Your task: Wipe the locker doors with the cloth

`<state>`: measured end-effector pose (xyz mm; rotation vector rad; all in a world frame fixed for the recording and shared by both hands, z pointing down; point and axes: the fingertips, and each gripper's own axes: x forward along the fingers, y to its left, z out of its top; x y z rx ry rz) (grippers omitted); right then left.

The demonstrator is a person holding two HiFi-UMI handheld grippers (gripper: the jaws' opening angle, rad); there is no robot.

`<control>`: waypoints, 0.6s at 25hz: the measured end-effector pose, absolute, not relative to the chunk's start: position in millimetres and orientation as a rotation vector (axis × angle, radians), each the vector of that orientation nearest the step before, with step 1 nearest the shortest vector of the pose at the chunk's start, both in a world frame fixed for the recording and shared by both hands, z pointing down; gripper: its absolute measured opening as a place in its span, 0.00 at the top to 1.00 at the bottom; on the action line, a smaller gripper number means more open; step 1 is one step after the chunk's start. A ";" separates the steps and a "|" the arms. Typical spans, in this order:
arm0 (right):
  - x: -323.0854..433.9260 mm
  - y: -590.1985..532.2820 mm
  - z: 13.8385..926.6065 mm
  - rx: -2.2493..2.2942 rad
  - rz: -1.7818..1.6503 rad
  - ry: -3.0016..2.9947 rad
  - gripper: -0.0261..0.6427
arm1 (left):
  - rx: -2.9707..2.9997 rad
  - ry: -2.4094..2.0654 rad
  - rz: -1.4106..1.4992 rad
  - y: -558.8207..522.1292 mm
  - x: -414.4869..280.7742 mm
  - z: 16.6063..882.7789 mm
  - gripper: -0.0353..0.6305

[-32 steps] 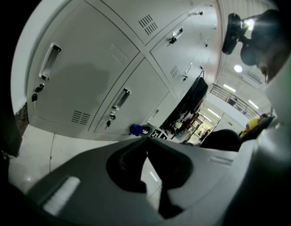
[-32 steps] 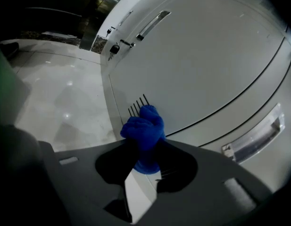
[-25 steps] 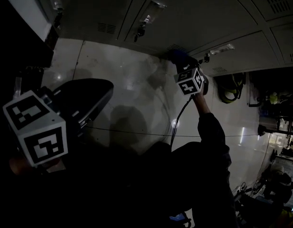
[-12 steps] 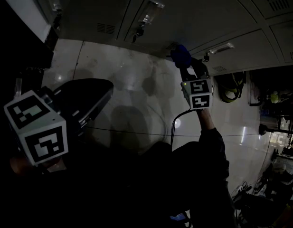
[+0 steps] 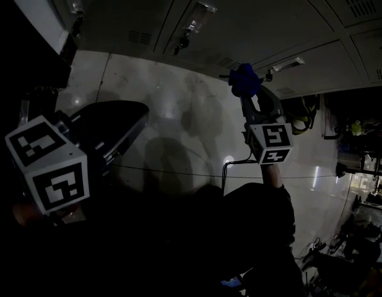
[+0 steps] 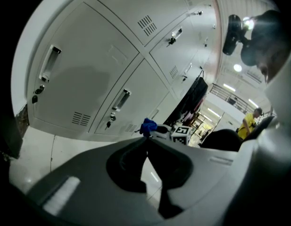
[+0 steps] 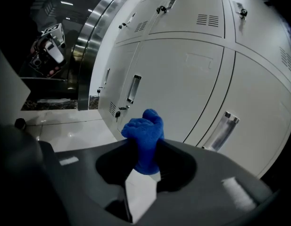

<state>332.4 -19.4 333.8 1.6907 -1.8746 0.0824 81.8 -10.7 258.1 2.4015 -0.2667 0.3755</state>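
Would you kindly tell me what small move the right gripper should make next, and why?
Probably ease the right gripper forward until the blue cloth presses the locker door, then start a stroke. Its jaws are clamped on the cloth, which points at the door, but contact cannot be confirmed.

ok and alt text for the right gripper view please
The right gripper clamps a bunched blue cloth between its jaws, held in front of white locker doors with metal handles and vent slots. A glossy pale floor shows at lower left, and the left gripper sits far off at upper left.
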 end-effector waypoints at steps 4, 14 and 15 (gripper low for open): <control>327.1 -14.8 325.6 1.694 0.074 -1.894 0.80 | 2.407 -0.265 0.371 -10.5 81.6 257.5 0.95; 320.0 -11.6 310.2 1.713 0.065 -1.929 0.80 | 2.412 -0.260 0.373 -9.6 82.4 256.5 0.95; 319.3 -11.4 309.4 1.713 0.063 -1.931 0.80 | 2.413 -0.260 0.373 -9.7 82.4 256.4 0.95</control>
